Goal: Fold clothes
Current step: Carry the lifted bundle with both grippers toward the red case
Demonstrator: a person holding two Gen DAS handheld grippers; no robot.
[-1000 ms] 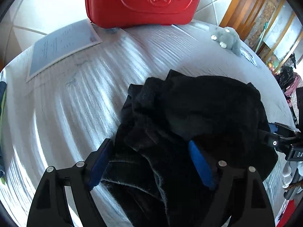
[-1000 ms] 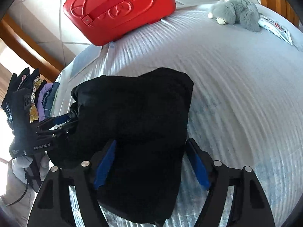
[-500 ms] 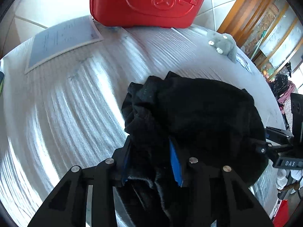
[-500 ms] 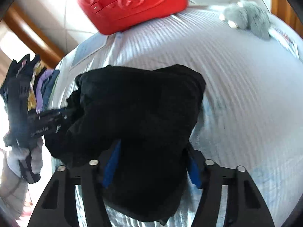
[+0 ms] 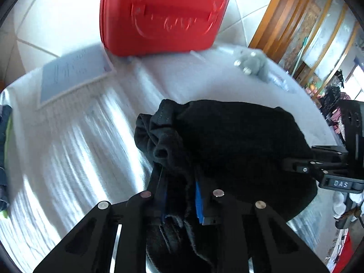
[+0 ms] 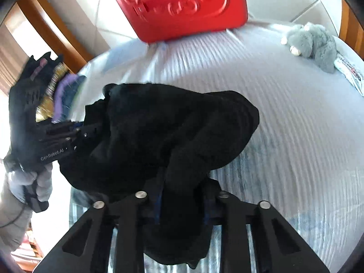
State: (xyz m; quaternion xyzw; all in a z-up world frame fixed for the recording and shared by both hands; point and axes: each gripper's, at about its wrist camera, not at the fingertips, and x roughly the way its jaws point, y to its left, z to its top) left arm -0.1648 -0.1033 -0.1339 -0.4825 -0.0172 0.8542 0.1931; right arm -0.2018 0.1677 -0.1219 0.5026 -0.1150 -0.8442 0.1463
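Pale ribbed bedspread [image 6: 295, 136] covers the bed, with a tiled wall and wooden trim behind. Red hard case [image 5: 163, 16] stands at the far edge against the wall. Grey plush toy [image 6: 314, 45] lies off to the right near that edge, a printed packet just beside it. Flat sheet of paper [image 5: 72, 75] lies left of the case in the left wrist view.

Black garment [image 5: 227, 141], bunched and thick, sits mid-bed, its near end raised off the bedspread between the two grippers.

Left gripper [image 5: 179, 195]: jaws have just been closing, now pinched on a fold at the garment's left end, blue pads pressed into the cloth. Right gripper [image 6: 182, 202]: jaws have likewise just been closing, now clamped on a fold at the garment's near edge, cloth bulging over both fingers.

From the right wrist view, the left gripper's body shows at the far left, held by a gloved hand [image 6: 34, 182], with a stack of coloured clothes [image 6: 61, 95] behind it on the bed's edge. Frames are motion-blurred.
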